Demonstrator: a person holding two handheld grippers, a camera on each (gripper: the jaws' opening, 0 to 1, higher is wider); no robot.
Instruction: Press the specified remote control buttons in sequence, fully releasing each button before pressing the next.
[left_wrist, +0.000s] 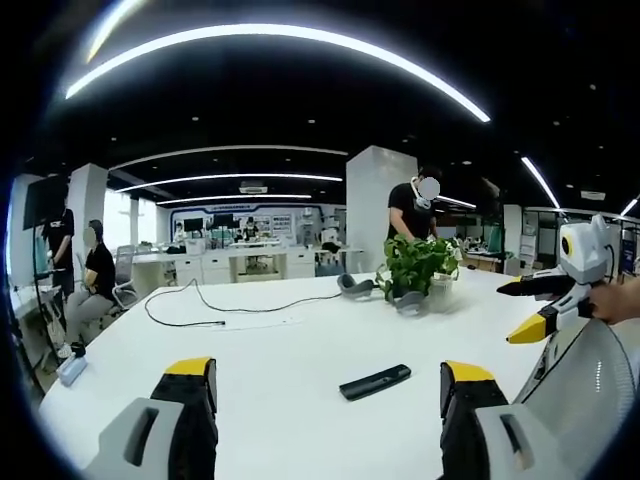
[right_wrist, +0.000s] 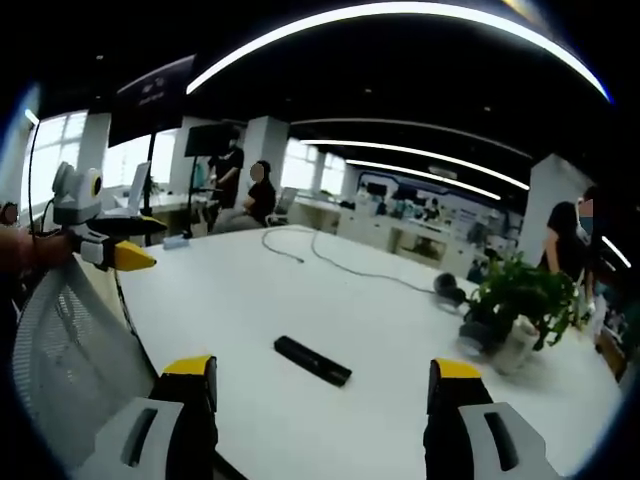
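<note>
Slim black rectangular remote control is lying flat on the big white surface, out ahead of the left tool, nearer its right jaw, nothing touching it. Left tool is sitting wide, both yellow-tipped black jaws rising from the bottom of the left gripper view, holding nothing. In the right gripper view the same remote control is lying diagonally between and just ahead of the jaws of the right tool, not touching them; that tool is also standing wide and gripping nothing. The right tool is showing at the right edge of the left gripper view, hovering above the surface edge, well apart from the remote, jaws parted, a hand gripping it. The left tool is showing at the left edge of the right gripper view, over a grey mesh chair back. Green leafy potted plant in a pale pot is standing further back on the surface, well apart from the remote; dark headphones are lying just beside it. A thin black cable is trailing across the far part of the surface. People are standing and sitting in the open office behind; one seated person is at the left.
</note>
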